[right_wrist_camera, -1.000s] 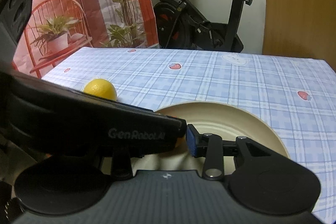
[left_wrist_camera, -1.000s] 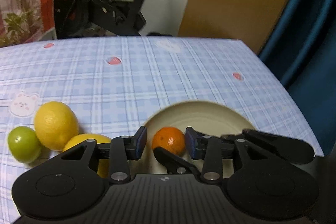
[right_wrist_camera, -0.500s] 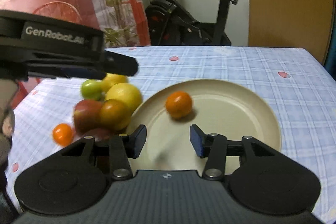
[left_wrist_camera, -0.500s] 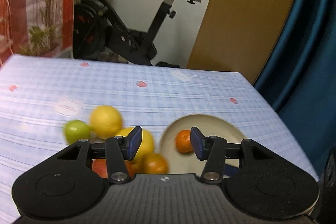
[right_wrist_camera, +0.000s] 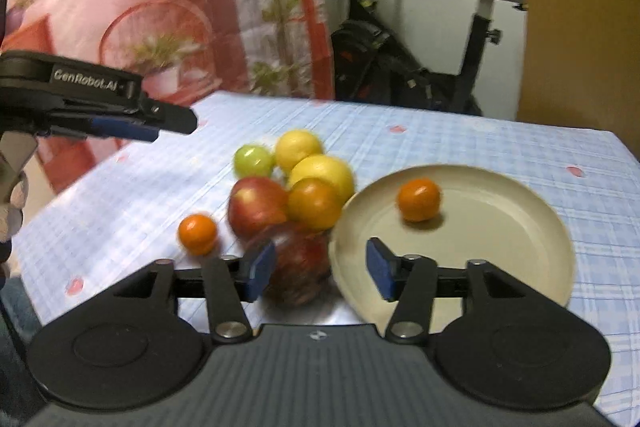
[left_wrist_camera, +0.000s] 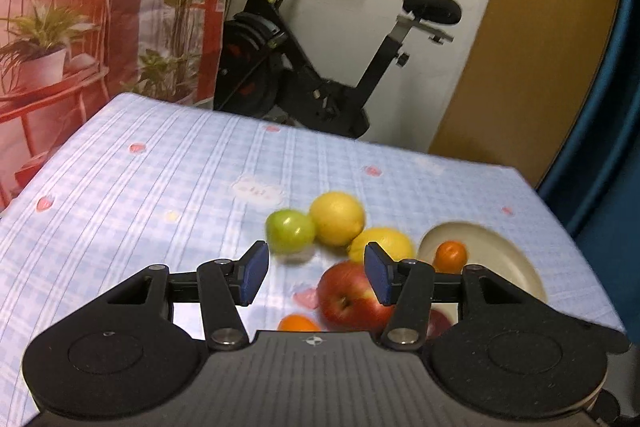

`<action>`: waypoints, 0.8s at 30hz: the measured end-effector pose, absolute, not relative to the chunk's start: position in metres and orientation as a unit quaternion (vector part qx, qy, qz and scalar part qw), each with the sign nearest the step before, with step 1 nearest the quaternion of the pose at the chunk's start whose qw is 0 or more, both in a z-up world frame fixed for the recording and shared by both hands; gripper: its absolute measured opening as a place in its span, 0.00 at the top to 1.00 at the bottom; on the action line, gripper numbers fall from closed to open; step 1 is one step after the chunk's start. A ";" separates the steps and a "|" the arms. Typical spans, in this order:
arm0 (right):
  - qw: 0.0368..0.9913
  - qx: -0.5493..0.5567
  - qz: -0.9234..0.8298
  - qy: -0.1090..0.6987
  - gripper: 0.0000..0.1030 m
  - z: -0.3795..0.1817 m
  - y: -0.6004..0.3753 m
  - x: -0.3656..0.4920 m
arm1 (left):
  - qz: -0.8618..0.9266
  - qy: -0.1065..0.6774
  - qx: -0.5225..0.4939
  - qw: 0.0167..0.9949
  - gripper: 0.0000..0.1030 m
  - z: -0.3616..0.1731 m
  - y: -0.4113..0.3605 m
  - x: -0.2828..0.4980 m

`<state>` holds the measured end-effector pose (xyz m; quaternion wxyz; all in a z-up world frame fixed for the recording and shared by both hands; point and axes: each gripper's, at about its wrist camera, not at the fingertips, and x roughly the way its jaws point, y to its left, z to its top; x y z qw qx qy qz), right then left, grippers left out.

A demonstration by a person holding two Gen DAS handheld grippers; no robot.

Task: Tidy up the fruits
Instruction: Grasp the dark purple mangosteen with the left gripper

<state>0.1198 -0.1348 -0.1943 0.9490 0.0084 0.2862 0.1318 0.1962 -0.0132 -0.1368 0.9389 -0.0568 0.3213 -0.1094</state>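
While both grippers draw back from the plate (right_wrist_camera: 520,267), their jaws opening on nothing, one orange (right_wrist_camera: 418,199) now rests released on it; the other fruits (right_wrist_camera: 288,187) remain clustered on the counter (left_wrist_camera: 160,187) beside it, awaiting transfer.

Both the left gripper (left_wrist_camera: 314,273) and right gripper (right_wrist_camera: 318,269) are matte black, with ribbed bodies, round side housings and silver pivot screws. Their fingertips (left_wrist_camera: 253,273) carry blue pads. White "GenRobot.AI" lettering marks the left one's side.
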 end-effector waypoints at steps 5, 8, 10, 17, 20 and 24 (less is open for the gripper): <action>0.950 -0.024 0.141 0.277 0.37 -0.199 -0.120 0.125 | -0.128 0.332 -0.065 0.932 0.46 -0.144 -0.009 0.189; 0.951 -0.044 0.147 0.268 0.37 -0.199 -0.111 0.133 | -0.128 0.337 -0.069 0.930 0.46 -0.148 -0.008 0.190; 0.949 -0.059 0.151 0.271 0.37 -0.202 -0.107 0.139 | -0.129 0.343 -0.074 0.928 0.46 -0.152 -0.008 0.191; 0.944 -0.042 0.162 0.285 0.43 -0.210 -0.113 0.140 | -0.150 0.368 -0.076 0.915 0.46 -0.165 -0.012 0.197; 0.943 -0.041 0.162 0.287 0.43 -0.210 -0.117 0.133 | -0.159 0.385 -0.085 0.905 0.46 -0.174 -0.016 0.197; 0.942 -0.039 0.163 0.290 0.43 -0.209 -0.121 0.124 | -0.177 0.395 -0.100 0.896 0.46 -0.180 -0.022 0.196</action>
